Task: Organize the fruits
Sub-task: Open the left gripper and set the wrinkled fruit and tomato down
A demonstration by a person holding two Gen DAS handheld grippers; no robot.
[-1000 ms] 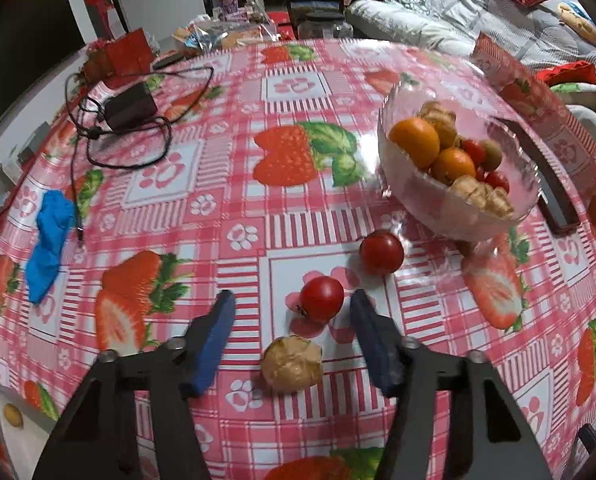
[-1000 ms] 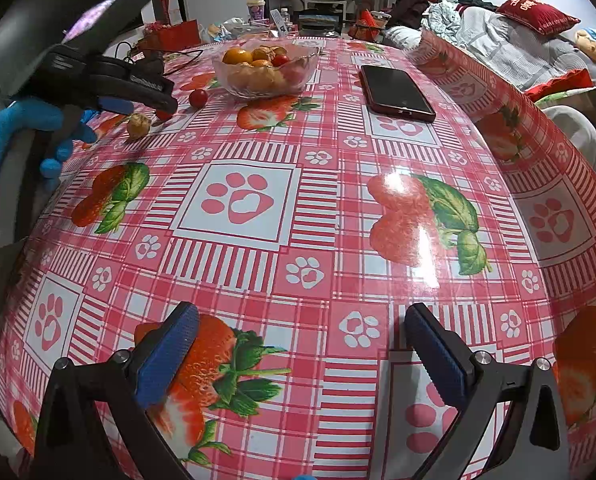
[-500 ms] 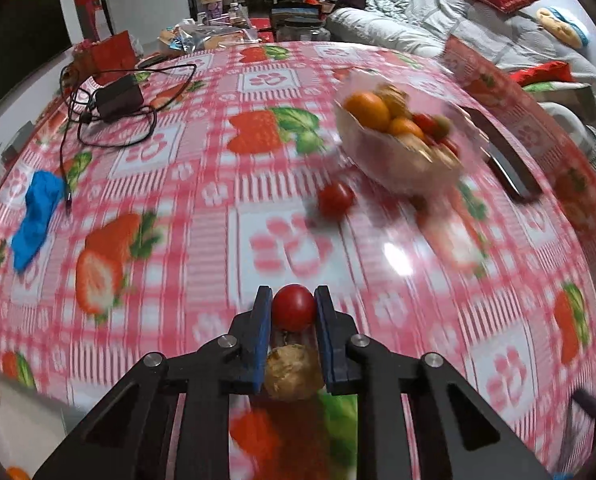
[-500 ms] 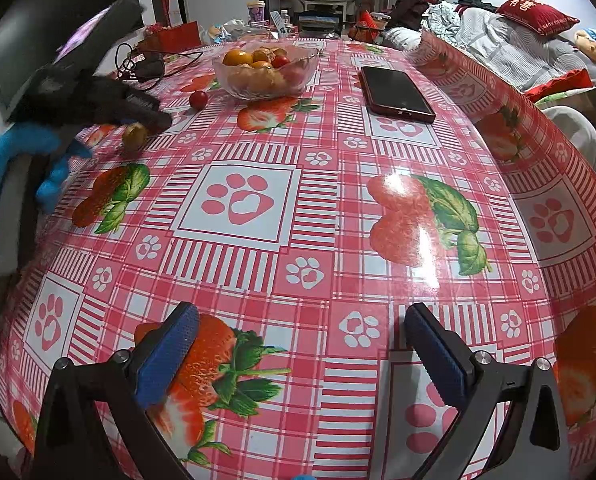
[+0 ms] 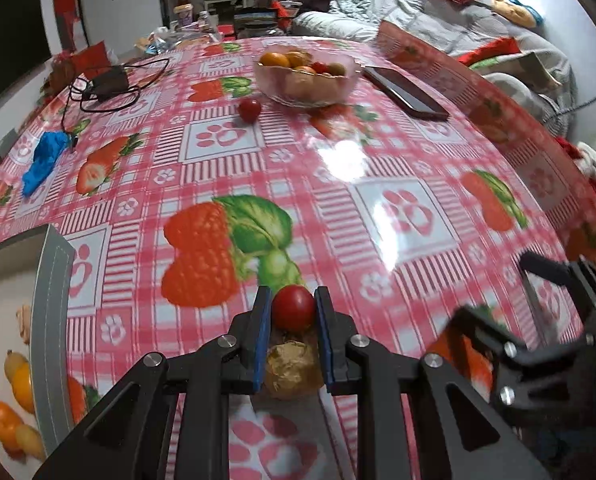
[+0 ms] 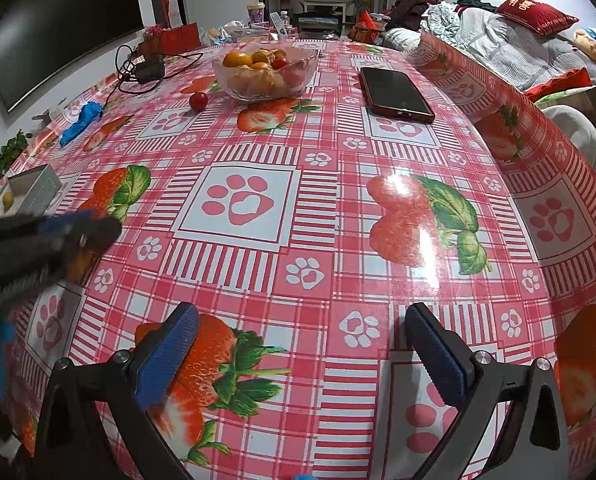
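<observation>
My left gripper (image 5: 293, 295) is shut on a red cherry tomato (image 5: 293, 307). A brown, wrinkled fruit (image 5: 293, 368) is wedged between the same blue pads, just behind the tomato. Both hang over the strawberry-print tablecloth. From the right wrist, the left gripper (image 6: 97, 228) is a dark blur at the left. A glass bowl (image 5: 350, 70) of oranges and small fruits stands far back, with a second tomato (image 5: 249, 110) on the cloth beside it. My right gripper (image 6: 302, 314) is open over the cloth, with nothing between its fingers.
A grey-rimmed tray (image 5: 49, 320) holding several small orange fruits lies at the left table edge. A dark phone (image 5: 406, 90) lies right of the bowl. A blue cloth (image 5: 43, 156) and a charger with cable (image 5: 109, 80) lie far left. A sofa stands behind the table.
The left gripper closed on the tomato and brown fruit, then carried them away from the bowl toward the near edge by the tray. The right gripper stayed still.
</observation>
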